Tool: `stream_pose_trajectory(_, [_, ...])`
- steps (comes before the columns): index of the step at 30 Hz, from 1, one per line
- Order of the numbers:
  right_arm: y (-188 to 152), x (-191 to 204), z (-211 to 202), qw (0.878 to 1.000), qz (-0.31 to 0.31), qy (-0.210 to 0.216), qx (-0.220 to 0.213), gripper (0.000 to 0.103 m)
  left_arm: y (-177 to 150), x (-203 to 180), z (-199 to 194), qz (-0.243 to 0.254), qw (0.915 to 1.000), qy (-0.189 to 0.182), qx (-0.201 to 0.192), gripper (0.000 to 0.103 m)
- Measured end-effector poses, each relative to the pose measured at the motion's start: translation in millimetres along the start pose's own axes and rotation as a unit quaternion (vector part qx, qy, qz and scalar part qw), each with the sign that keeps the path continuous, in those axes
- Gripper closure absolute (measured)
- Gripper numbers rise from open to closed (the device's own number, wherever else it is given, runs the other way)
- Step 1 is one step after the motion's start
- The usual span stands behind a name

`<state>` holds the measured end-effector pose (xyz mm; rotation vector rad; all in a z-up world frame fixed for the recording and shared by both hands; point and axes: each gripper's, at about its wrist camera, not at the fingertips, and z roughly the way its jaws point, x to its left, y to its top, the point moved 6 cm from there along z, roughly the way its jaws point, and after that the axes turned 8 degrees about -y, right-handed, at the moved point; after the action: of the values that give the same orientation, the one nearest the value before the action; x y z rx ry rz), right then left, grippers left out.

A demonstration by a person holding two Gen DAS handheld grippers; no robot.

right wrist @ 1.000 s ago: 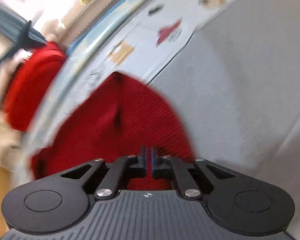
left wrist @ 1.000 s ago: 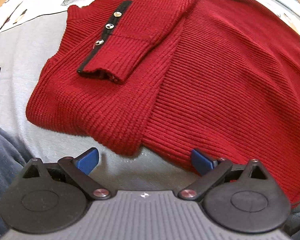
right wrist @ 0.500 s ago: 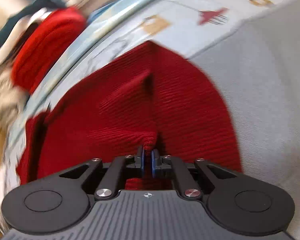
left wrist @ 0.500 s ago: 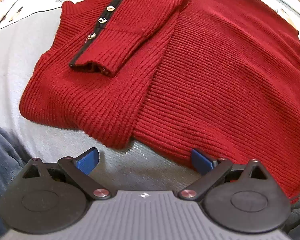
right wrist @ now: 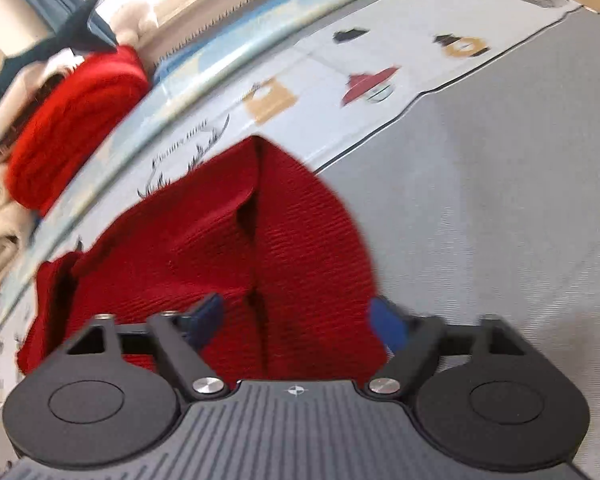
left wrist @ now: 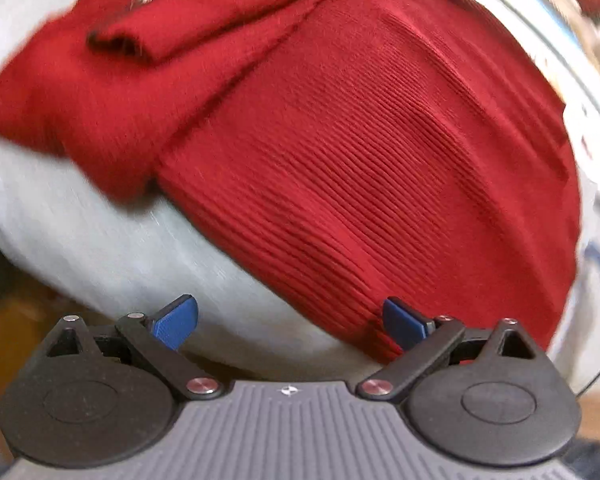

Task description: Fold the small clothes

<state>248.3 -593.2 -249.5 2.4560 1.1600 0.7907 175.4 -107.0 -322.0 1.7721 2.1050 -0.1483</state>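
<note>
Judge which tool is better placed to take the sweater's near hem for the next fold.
Left, probably. The left tool is open with the red sweater hem at its fingertip. The right tool, also open, sits over bunched folds.

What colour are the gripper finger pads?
Blue, on both grippers; clearest in the left wrist view, on the left gripper's open fingers.

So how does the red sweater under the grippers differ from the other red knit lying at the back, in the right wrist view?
The red sweater is dark red and lies spread on the grey mat, partly folded; the bright red knit is bundled on a pile of clothes beyond the mat's edge. The sweater sits right between the open fingers of the right gripper; the knit is far from it. Both are ribbed.
</note>
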Motion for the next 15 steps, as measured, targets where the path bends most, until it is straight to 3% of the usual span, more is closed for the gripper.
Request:
stream_pose_trajectory(3, [-7.9, -35.7, -8.4, 0.999, 0.030, 0.003, 0.034, 0.020, -9.0, -11.5, 6.9, -0.002, 1.0000, -0.007, -0.006, 0.003])
stream_pose_trajectory(6, [-19.3, -53.6, -15.1, 0.994, 0.056, 0.052, 0.078, 0.020, -11.5, -20.1, 15.3, 0.004, 0.9999, -0.008, -0.008, 0.000])
stream_pose_trajectory(9, [-29.8, -54.3, -11.9, 0.986, 0.060, 0.110, 0.115, 0.018, -14.1, -26.0, 17.7, -0.003, 0.9998, 0.007, -0.019, 0.000])
stream_pose_trajectory(15, [-28.3, -47.3, -6.1, 0.977, 0.085, 0.139, 0.136, 0.017, -15.3, -39.8, 28.1, -0.011, 0.9999, -0.008, 0.009, 0.000])
